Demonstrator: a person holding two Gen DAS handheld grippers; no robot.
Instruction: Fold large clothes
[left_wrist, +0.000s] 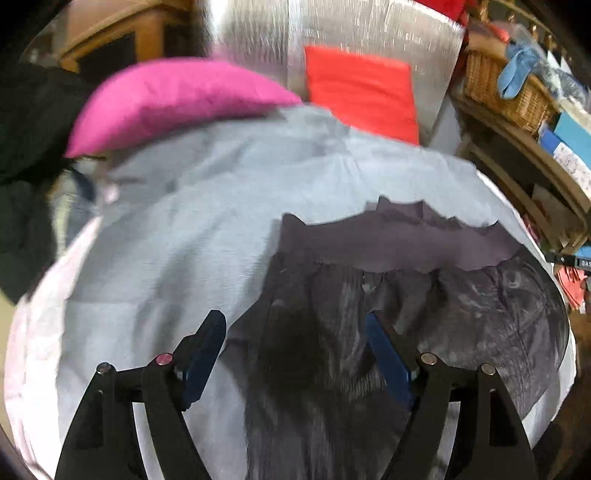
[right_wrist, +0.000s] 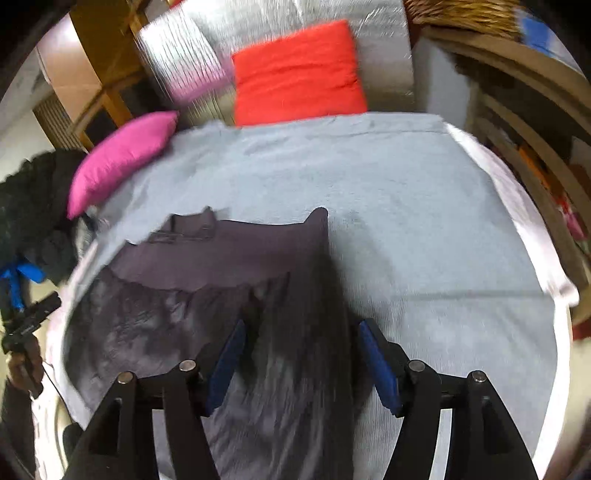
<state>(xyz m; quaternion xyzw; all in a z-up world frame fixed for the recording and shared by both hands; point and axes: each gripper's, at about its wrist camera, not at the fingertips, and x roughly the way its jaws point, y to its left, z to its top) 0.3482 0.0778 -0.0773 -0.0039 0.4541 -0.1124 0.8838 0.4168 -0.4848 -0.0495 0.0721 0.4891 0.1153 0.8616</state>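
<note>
Crumpled dk garment (right_wrist: 207, 280) on grey ribbed blanket (right_wrist: 406, 206).

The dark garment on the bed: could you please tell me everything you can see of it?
The dark garment is charcoal-grey, soft-looking cloth, lying spread on the light grey bedspread. Its far part shows a smoother, plainer band; the nearer part looks mottled and wrinkled. Motion blur hides finer detail. The left gripper and right gripper sit over it, jaws open; whether they touch it is unclear.
</note>
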